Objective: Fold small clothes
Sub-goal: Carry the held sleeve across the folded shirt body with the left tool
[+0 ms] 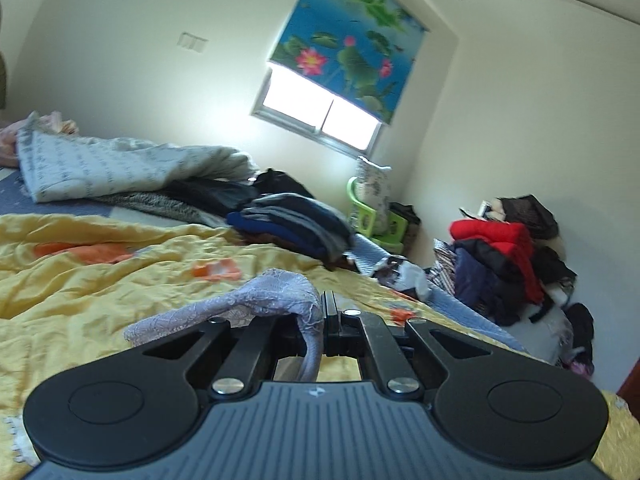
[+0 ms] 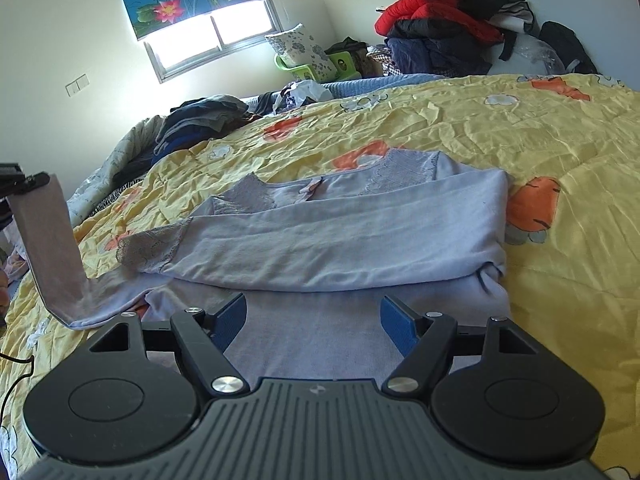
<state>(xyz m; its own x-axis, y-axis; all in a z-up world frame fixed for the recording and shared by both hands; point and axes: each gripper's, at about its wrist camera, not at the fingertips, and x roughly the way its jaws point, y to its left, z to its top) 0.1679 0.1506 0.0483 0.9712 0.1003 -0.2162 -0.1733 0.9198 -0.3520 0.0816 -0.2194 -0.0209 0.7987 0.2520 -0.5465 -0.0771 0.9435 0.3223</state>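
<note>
A lavender long-sleeved top [image 2: 340, 236] with lace trim lies on the yellow flowered quilt [image 2: 540, 140]. One sleeve is folded across its chest. My left gripper [image 1: 324, 316] is shut on the lace cuff of the other sleeve [image 1: 276, 300] and holds it up above the quilt. In the right wrist view that lifted sleeve [image 2: 52, 248] hangs at the far left from the left gripper [image 2: 20, 182]. My right gripper [image 2: 312, 320] is open and empty, just above the top's lower body, with blue pads [image 2: 230, 318] showing.
A pile of dark folded clothes [image 1: 296, 224] and a rumpled white duvet [image 1: 120, 168] lie at the bed's far side. A heap of red and dark jackets [image 2: 448, 28] sits by the wall. A green chair [image 2: 308, 68] holds a flowered pillow under the window.
</note>
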